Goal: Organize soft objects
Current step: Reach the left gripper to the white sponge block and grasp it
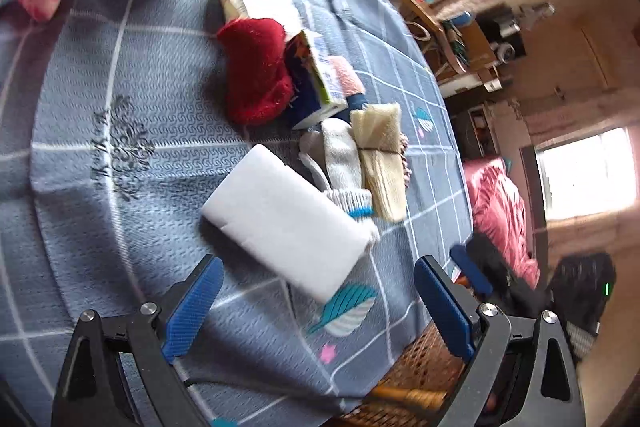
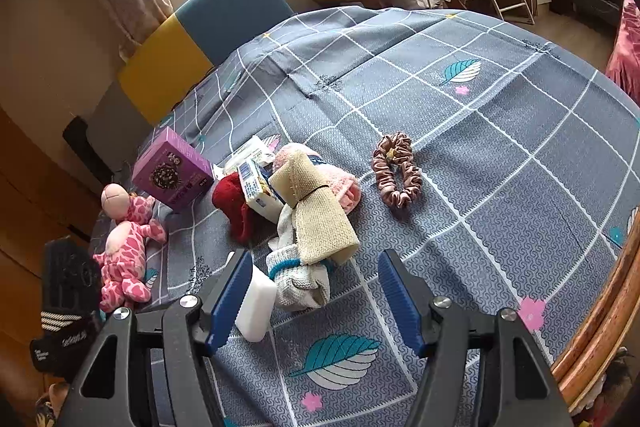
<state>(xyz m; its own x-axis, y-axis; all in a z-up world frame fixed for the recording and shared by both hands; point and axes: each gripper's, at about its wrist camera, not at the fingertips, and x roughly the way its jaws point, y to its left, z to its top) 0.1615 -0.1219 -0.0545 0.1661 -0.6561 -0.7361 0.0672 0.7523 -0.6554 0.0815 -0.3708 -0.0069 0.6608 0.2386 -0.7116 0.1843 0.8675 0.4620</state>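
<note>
Hovering w/ both claws (image 1: 318,301) (image 2: 316,297) agape over sponge (image 1: 286,221).

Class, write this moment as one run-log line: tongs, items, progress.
left tongs: open, empty | right tongs: open, empty | sponge, socks, scrunchie: on bedspread | sorting: not started

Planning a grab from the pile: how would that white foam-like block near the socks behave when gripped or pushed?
The white block looks like plain foam, so probably light and squashy between pads. It lies flat on the bedspread, so a push should slide it, not roll it.
</note>
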